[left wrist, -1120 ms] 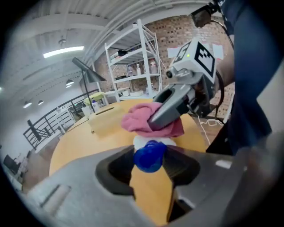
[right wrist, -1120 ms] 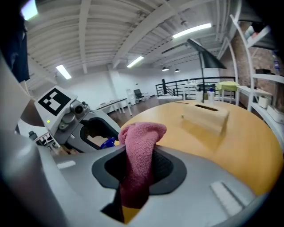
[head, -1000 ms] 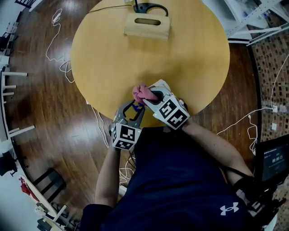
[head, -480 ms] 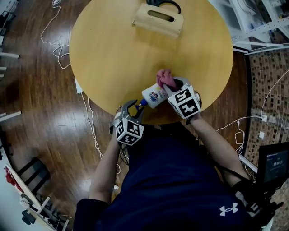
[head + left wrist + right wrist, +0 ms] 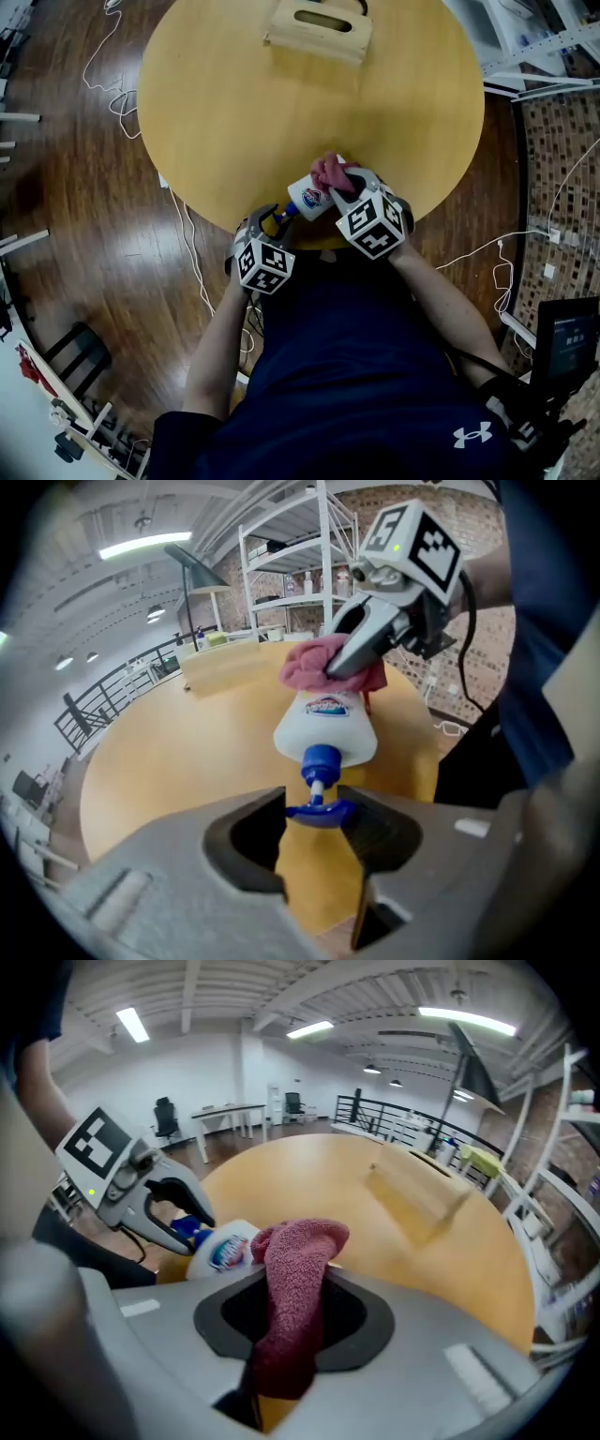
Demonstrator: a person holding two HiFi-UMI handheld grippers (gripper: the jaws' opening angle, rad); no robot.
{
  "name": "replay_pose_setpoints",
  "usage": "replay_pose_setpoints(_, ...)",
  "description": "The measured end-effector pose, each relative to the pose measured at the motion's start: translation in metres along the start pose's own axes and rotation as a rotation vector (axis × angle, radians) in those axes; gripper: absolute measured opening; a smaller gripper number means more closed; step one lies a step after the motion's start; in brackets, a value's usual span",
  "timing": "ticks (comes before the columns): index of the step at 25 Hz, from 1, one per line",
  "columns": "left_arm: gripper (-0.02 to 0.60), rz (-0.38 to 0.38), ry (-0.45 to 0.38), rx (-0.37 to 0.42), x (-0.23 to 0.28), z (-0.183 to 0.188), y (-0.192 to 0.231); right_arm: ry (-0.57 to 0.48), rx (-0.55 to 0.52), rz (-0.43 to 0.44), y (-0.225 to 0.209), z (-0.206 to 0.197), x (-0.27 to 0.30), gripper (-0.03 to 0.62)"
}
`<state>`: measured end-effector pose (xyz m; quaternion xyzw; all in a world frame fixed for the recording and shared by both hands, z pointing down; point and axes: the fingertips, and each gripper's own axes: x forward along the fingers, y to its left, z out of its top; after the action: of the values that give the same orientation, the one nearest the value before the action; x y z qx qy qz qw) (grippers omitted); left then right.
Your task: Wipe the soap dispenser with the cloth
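A white soap dispenser (image 5: 307,198) (image 5: 325,725) (image 5: 223,1249) with a blue pump lies tipped over the near edge of the round wooden table (image 5: 234,112). My left gripper (image 5: 278,221) (image 5: 317,813) is shut on the blue pump head (image 5: 319,810), holding the bottle out from me. My right gripper (image 5: 339,187) (image 5: 291,1307) is shut on a pink cloth (image 5: 328,172) (image 5: 292,1307) (image 5: 319,661), whose free end rests against the bottle's far end. The bottle's label (image 5: 328,705) faces up.
A wooden box with a slot handle (image 5: 319,28) (image 5: 417,1194) (image 5: 234,672) stands at the table's far side. Cables (image 5: 117,94) trail on the dark wood floor at the left. Metal shelving (image 5: 300,574) rises beyond the table.
Both grippers have sunk and drawn nearer to me, with the bottle and the cloth. The bottle, hidden a second ago, now shows lying between them.
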<state>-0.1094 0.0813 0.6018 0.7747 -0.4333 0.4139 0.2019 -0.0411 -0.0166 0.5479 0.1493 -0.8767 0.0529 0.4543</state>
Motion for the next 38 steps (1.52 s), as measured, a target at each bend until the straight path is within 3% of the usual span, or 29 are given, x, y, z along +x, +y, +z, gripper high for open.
replay_pose_setpoints(3,0.175,0.000,0.018,-0.008,0.004,-0.007,0.003,0.030,0.093,-0.094,-0.040,-0.019,-0.007,0.104)
replay_pose_setpoints(6,0.174,0.000,0.050,-0.012,0.009,-0.015,0.003,0.032,0.090,-0.116,-0.042,-0.017,-0.013,0.106)
replay_pose_setpoints(8,0.175,0.003,0.069,-0.011,0.013,-0.022,0.003,-0.014,0.072,-0.048,-0.014,-0.001,-0.013,0.104)
replay_pose_setpoints(12,0.175,0.018,0.079,-0.017,0.017,-0.027,0.004,-0.024,-0.002,0.234,0.079,0.010,0.003,0.106)
replay_pose_setpoints(14,0.175,0.022,0.078,-0.012,0.016,-0.024,0.004,-0.002,-0.011,0.271,0.091,0.003,0.008,0.106)
replay_pose_setpoints(17,0.174,0.032,0.076,-0.010,0.012,-0.023,0.004,0.003,0.035,0.216,0.070,-0.008,0.007,0.103)
replay_pose_setpoints(22,0.173,0.033,0.072,-0.015,0.011,-0.020,0.003,-0.024,0.224,0.090,0.007,-0.033,-0.004,0.101)
replay_pose_setpoints(26,0.174,0.027,0.078,-0.018,0.015,-0.023,0.004,0.010,0.277,0.022,-0.024,-0.054,-0.002,0.101)
replay_pose_setpoints(29,0.178,0.025,0.078,0.000,0.019,-0.021,0.002,0.017,0.295,0.023,-0.026,-0.061,-0.001,0.101)
replay_pose_setpoints(31,0.289,0.023,0.067,0.051,0.017,-0.013,-0.001,0.011,0.289,0.022,-0.024,-0.058,-0.003,0.103)
replay_pose_setpoints(32,0.307,0.025,0.060,0.086,0.015,-0.006,-0.002,0.006,0.281,0.017,-0.022,-0.056,-0.005,0.103)
replay_pose_setpoints(35,0.306,0.019,0.061,0.188,0.015,0.015,-0.006,-0.015,0.243,0.010,-0.014,-0.043,-0.012,0.103)
replay_pose_setpoints(38,0.214,-0.002,0.108,0.241,0.025,0.016,-0.007,-0.036,0.177,0.111,0.023,-0.017,-0.012,0.103)
